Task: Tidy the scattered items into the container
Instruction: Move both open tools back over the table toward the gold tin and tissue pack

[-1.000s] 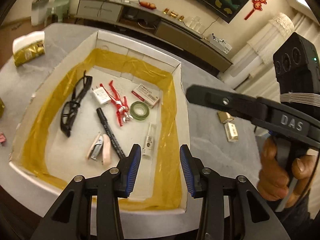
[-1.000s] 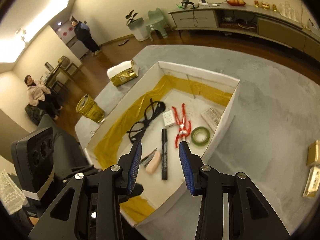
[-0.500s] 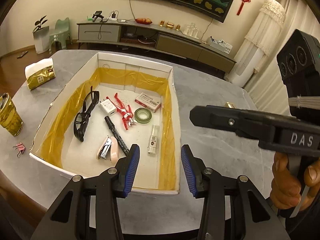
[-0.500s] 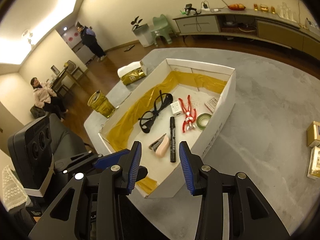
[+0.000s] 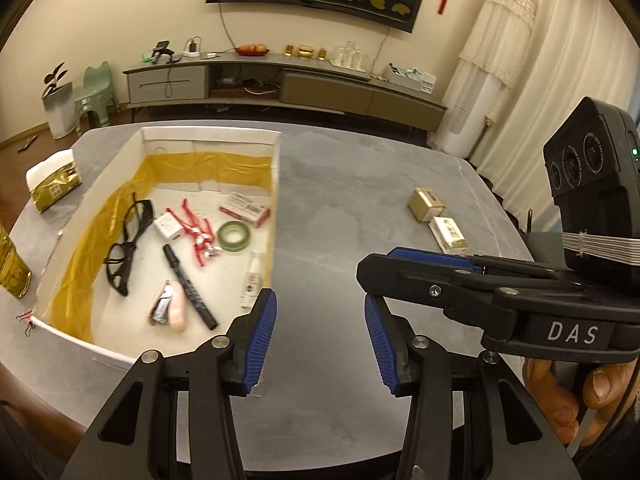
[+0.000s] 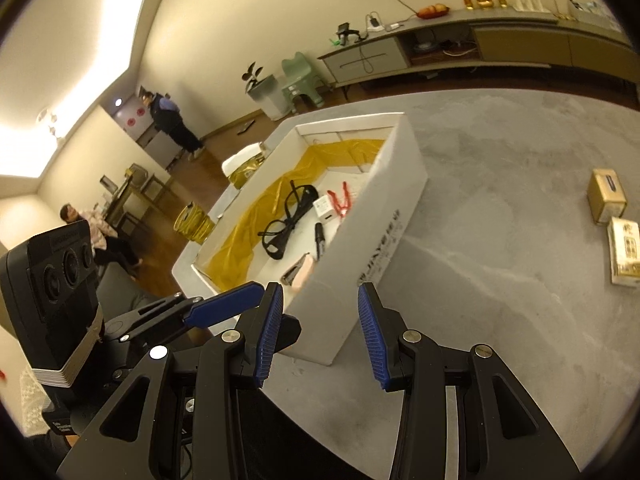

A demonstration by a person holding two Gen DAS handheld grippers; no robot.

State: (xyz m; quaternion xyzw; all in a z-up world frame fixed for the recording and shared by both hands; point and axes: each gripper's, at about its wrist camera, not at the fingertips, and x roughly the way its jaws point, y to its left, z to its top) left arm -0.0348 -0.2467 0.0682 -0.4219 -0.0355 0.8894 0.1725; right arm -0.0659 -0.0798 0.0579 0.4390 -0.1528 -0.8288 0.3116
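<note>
A white box lined with yellow film (image 5: 276,184) sits on the grey table, left of both grippers. Inside it lie black glasses (image 5: 128,236), a red clip (image 5: 196,232), a green tape roll (image 5: 235,236), a black marker (image 5: 188,284), a pink stapler (image 5: 170,312) and a small bottle (image 5: 252,280). On the table to the right lie a gold box (image 5: 426,204) and a white-gold box (image 5: 450,234). My left gripper (image 5: 320,340) is open and empty near the box's front right corner. My right gripper (image 6: 318,334) is also open and empty, beside the box wall (image 6: 384,216).
A gold tissue pack (image 5: 54,184), a gold can (image 5: 12,272) and a red binder clip (image 5: 26,320) lie on the table left of the box. The table's front edge runs just under both grippers. Two people (image 6: 168,120) are in the room beyond.
Both grippers have drawn back from over the box and swung right, so the box now lies to the left. Both stay open and empty.
</note>
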